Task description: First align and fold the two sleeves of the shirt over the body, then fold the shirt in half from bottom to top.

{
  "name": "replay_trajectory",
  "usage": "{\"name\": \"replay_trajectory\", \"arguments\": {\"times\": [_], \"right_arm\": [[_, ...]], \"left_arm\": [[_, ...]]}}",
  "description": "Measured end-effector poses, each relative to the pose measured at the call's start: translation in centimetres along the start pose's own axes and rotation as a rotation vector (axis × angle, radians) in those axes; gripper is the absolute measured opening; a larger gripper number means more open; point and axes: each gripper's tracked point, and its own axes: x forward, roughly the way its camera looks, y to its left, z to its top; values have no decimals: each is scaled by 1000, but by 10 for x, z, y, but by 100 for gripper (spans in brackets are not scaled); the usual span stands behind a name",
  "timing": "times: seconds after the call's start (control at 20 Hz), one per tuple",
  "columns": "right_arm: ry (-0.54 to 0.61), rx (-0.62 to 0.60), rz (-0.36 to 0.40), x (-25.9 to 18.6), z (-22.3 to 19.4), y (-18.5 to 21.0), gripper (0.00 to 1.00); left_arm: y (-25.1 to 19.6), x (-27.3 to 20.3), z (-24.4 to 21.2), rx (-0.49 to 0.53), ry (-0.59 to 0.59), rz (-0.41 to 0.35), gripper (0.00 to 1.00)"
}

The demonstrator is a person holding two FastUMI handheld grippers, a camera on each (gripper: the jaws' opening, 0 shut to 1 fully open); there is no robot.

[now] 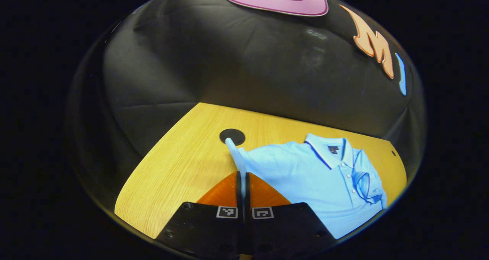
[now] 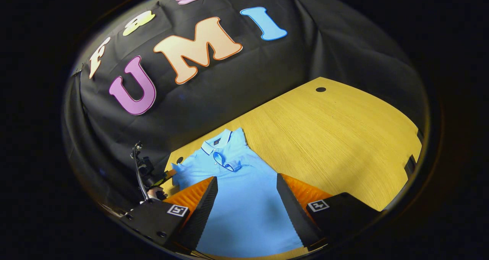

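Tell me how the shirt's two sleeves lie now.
One sleeve is folded over the shirt chest. The other sleeve is lifted off the table, pinched in the shut left hand-held gripper, not yet folded.

Pale wooden table (image 2: pixel 336 137) with a rounded far edge, a dark round cable hole (image 1: pixel 232 136) near its far left, light blue polo shirt (image 2: pixel 244 206) lying flat on it, collar toward the far side
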Motion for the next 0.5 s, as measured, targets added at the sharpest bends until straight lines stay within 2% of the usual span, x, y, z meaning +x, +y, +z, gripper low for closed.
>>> {"name": "replay_trajectory", "arguments": {"times": [0.2,0.35,0.5], "right_arm": [[-17,14,10,1,5,5,97],[-25,14,8,0,4,4,97],[-25,19,-5,-5,2,1,97]], "left_arm": [[-73,-12,15,43,-14,-158,0],[-122,-16,6,167,10,-242,0],[-165,-12,-25,257,65,-305,0]]}}
